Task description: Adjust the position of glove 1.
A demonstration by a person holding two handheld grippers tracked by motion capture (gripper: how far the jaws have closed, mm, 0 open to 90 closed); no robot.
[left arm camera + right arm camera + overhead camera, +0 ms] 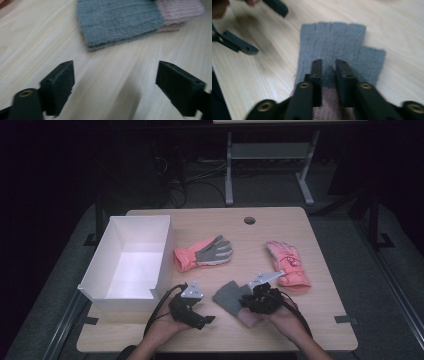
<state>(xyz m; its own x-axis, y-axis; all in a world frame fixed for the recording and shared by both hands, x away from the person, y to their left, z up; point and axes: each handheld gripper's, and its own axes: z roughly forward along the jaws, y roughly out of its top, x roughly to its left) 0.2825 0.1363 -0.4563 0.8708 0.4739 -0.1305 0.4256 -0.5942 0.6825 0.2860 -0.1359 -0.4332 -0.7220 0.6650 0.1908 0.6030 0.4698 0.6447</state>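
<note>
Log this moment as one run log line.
left hand-held gripper: open, over bare table | right hand-held gripper: jaws narrow, on grey glove | white box: left

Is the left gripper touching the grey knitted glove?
Apart. In the left gripper view, bare table lies between the open left gripper and the grey knitted glove.

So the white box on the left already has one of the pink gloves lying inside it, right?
Not right. The white box on the left holds nothing; both pink gloves, one grey-palmed and one pink, lie on the table beside it, as the high view shows.
</note>
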